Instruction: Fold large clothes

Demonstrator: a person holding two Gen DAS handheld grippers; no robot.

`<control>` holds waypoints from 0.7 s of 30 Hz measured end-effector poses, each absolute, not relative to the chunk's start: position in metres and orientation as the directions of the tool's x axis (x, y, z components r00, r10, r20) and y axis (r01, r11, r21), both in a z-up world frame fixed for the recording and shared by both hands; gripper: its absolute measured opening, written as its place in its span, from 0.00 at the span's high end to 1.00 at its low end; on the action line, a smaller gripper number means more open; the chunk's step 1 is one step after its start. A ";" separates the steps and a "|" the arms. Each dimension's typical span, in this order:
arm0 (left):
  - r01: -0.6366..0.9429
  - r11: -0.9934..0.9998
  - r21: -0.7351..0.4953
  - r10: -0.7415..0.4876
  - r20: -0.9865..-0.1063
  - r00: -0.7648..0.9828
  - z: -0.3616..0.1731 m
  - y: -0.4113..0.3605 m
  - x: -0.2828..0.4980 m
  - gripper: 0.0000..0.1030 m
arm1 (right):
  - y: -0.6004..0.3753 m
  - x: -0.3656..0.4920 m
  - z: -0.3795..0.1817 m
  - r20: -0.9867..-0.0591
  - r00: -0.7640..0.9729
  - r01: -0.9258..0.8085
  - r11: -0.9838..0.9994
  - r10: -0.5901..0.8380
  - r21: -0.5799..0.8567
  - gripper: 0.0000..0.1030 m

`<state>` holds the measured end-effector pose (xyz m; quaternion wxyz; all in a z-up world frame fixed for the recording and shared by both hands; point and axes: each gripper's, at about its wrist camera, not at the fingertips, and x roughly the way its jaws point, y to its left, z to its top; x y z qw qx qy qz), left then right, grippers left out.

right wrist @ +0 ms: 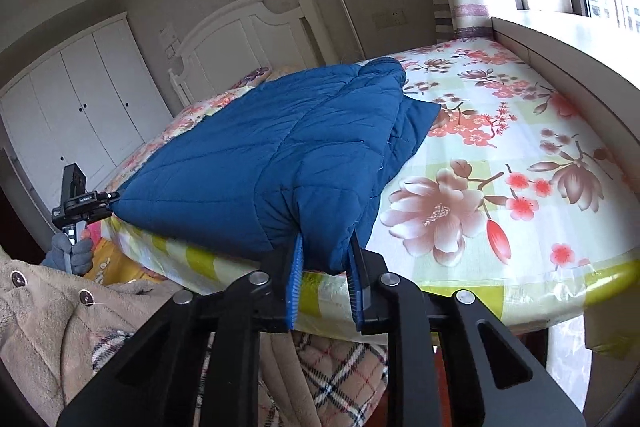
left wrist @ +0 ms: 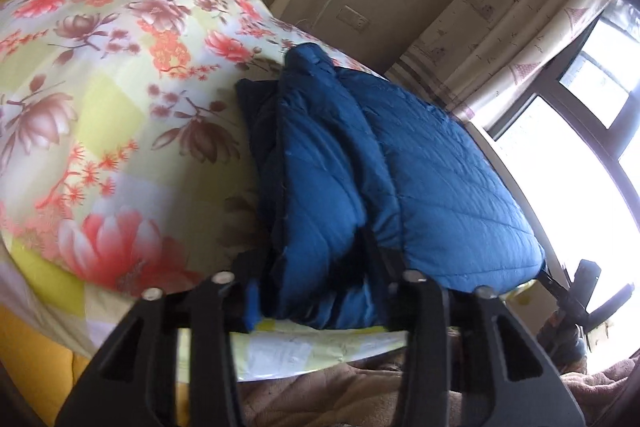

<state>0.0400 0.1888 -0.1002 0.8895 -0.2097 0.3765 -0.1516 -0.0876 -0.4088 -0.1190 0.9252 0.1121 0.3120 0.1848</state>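
The blue quilted coat (right wrist: 256, 155) lies folded at the near edge of the bed (right wrist: 520, 187). The right gripper (right wrist: 324, 279) pinches its near right corner and the left gripper (left wrist: 316, 279) clamps a thick bunch at the near left. With only puffy edges pinched, a layer could slip out on the next lift, or uneven pulling could drag the coat off the edge.

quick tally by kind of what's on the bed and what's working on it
blue quilted garment: 1
flowered bed sheet: 1
grippers: 2, the left gripper and the right gripper, each at a near corner of the garment
total: 4
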 end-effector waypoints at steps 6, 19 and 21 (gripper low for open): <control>-0.019 0.939 -0.344 -0.166 -0.500 0.850 -0.028 0.195 0.047 0.16 | -0.402 -0.070 -0.040 -0.406 0.884 -0.188 0.972 0.230 0.140 0.29; 0.082 0.997 -0.003 -0.059 -0.726 0.686 -0.011 -0.002 0.248 0.02 | -0.159 0.147 -0.024 -0.666 0.710 -0.443 0.881 0.231 -0.167 0.67; 0.124 0.992 0.030 -0.059 -0.752 0.657 -0.029 -0.017 0.273 0.02 | -0.146 0.170 -0.044 -0.713 0.680 -0.449 0.866 0.171 -0.221 0.67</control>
